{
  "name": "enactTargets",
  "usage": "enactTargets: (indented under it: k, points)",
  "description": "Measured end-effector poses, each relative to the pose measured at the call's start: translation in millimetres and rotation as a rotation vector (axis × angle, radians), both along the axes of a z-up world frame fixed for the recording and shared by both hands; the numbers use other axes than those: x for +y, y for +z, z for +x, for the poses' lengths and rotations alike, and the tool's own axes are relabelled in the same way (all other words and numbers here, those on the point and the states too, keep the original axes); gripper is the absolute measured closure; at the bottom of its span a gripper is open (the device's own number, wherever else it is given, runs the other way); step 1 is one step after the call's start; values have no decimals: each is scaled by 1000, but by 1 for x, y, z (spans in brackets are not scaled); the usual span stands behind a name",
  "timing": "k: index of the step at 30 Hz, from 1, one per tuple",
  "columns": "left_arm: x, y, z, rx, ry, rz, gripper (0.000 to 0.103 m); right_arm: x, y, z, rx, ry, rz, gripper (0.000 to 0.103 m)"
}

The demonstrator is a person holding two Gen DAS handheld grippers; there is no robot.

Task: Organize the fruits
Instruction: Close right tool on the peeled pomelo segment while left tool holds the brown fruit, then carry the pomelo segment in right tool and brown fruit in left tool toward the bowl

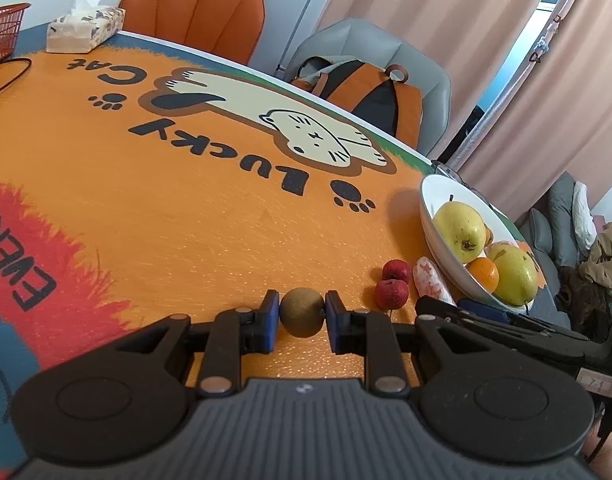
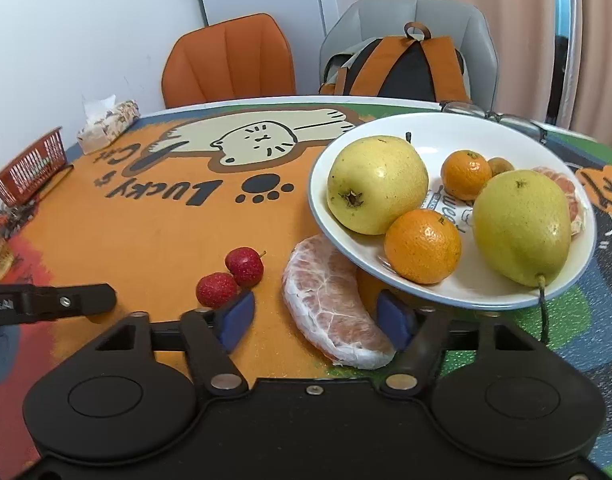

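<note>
**Left wrist view: brown fruit clamped, right pads flank a peeled segment**

Left wrist view shows the left hand-held gripper (image 1: 302, 314) clamped on a small round brown fruit (image 1: 302, 312), its blue pads pressing both sides above the worktop (image 1: 166, 208). Ahead and to the left of it the orange mat lies bare up to the far curved edge.

Just right of it sit two red berries (image 1: 394, 282), touching each other, then a peeled citrus segment (image 1: 430, 280) lying beside the white bowl (image 1: 430, 208).

In the right wrist view, the right hand-held gripper (image 2: 318, 320) stands apart around that pale pink, pith-veined segment (image 2: 334, 300); whether the right pad touches it I cannot tell, and the left pad is clear of it. The segment's far end slips under the bowl's rim (image 2: 318, 200), which overhangs the right finger, so room is tight there. The berries (image 2: 230, 278) touch the left pad.

The bowl holds two yellow-green pears (image 2: 376, 184), two oranges (image 2: 422, 246), a small brown fruit (image 2: 500, 166) and another peeled piece (image 2: 566, 196). It stands near the worktop's right edge.
</note>
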State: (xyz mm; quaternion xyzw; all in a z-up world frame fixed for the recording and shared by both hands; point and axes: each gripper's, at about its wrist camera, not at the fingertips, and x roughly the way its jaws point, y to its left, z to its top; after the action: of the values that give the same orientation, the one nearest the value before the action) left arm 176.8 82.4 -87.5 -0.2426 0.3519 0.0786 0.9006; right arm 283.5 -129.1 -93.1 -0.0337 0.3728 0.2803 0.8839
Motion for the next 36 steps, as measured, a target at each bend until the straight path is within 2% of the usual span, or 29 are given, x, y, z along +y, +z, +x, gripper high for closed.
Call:
enactTargets:
  k: [4,14,25,26,27,28,36]
  points:
    - [-1,3,-3,-8,4,2,80,-2,2,-2,-3,-13,-20,59]
    - [-10,8,-8,-21,-17,8,80,-12,5,-18,35,13,30,64]
    - [-13,13,-11,-33,-22,16,80,-20,13,-29,30,13,65,66]
    - [-13,13,-11,-33,-22,15,80,-21,13,-29,29,13,68,68]
    - [-13,13,-11,-33,-22,15,80,-22,14,-30,29,20,78,76]
    - [-13,13,-11,-33,-22,16,80,-24,16,-30,30,19,85,78]
    - [-16,14,-13,-40,-32,12,80,-30,18,-34,23,3,88,80]
